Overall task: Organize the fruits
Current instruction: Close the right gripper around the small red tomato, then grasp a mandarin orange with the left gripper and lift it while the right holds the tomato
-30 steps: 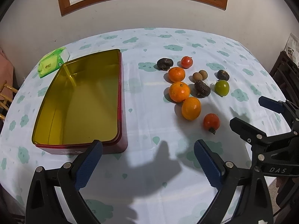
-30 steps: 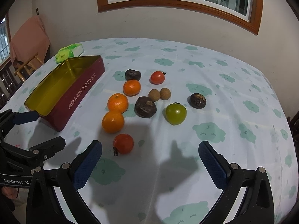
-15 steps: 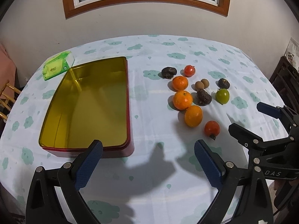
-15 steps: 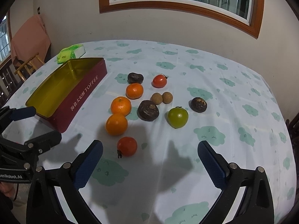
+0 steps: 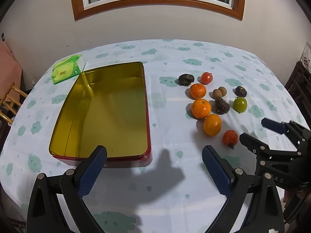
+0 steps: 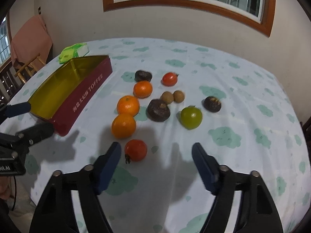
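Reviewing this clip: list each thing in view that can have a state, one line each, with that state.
Toffee tin: lid off, nothing inside.
Left gripper: jaws open, nothing between them.
Right gripper: jaws closing, nothing gripped.
Near red tomato: on the cloth just ahead of the right gripper's jaws, untouched.
Three oranges: loose on the cloth, outside the tin.
Green tissue pack: closed, beyond the tin.

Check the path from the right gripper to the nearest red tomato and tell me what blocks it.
Nothing visible blocks it. The red tomato lies on bare cloth just ahead of the right gripper, whose jaws are closing with nothing between them.
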Motion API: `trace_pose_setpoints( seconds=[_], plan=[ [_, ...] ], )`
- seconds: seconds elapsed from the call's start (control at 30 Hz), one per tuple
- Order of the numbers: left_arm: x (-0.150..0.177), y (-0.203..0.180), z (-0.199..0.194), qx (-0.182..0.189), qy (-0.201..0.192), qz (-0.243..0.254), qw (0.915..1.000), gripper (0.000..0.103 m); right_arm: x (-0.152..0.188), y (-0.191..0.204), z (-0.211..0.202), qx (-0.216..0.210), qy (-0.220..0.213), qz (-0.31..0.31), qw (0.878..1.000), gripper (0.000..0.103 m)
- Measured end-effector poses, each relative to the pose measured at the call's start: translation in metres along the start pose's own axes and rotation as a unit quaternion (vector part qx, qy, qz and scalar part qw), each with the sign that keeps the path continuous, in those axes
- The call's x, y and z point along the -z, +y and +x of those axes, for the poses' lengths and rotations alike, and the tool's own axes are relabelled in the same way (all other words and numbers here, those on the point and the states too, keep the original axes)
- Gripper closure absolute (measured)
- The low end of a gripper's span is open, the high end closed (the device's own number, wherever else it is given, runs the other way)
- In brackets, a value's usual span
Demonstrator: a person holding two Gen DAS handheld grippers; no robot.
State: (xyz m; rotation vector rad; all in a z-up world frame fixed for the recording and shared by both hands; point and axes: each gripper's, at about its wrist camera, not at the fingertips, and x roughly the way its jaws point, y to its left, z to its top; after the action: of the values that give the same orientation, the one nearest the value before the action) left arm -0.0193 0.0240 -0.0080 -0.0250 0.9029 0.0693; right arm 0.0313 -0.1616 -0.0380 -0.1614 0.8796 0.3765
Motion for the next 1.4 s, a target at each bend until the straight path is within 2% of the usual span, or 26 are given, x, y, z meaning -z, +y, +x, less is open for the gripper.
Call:
trace_pose_setpoints(
  seconds=[0.23, 0.5, 0.7, 0.9, 1.07, 1.4],
  plan=[
    [0.001, 0.001, 0.006, -0.001, 0.008, 0.000, 1.0000, 0.006, 0.007, 0.008, 0.019, -0.017, 0.026, -0.004, 0.999, 0.048],
    [0.000, -0.001, 0.009, 0.000, 0.010, 0.004, 0.9999, 0.006, 0.005, 0.016, 0.035, -0.027, 0.034, -0.006, 0.999, 0.055],
    [-0.001, -0.005, 0.009, 0.000, 0.012, 0.009, 0.9999, 0.006, 0.002, 0.019, 0.043, -0.035, 0.039, -0.005, 0.999, 0.070],
    [-0.006, -0.013, 0.009, 0.007, 0.010, 0.016, 0.9998, 0.006, 0.004, 0.015, 0.043, -0.036, 0.030, 0.001, 0.999, 0.070],
    [-0.013, -0.029, 0.008, 0.029, 0.008, 0.030, 0.9991, 0.006, 0.002, -0.009, 0.043, -0.019, 0.020, 0.023, 0.999, 0.070],
    [-0.025, -0.063, 0.026, 0.078, 0.020, 0.048, 0.9956, 0.006, -0.006, -0.064, 0.041, 0.057, -0.013, 0.038, 0.998, 0.070]
  ],
)
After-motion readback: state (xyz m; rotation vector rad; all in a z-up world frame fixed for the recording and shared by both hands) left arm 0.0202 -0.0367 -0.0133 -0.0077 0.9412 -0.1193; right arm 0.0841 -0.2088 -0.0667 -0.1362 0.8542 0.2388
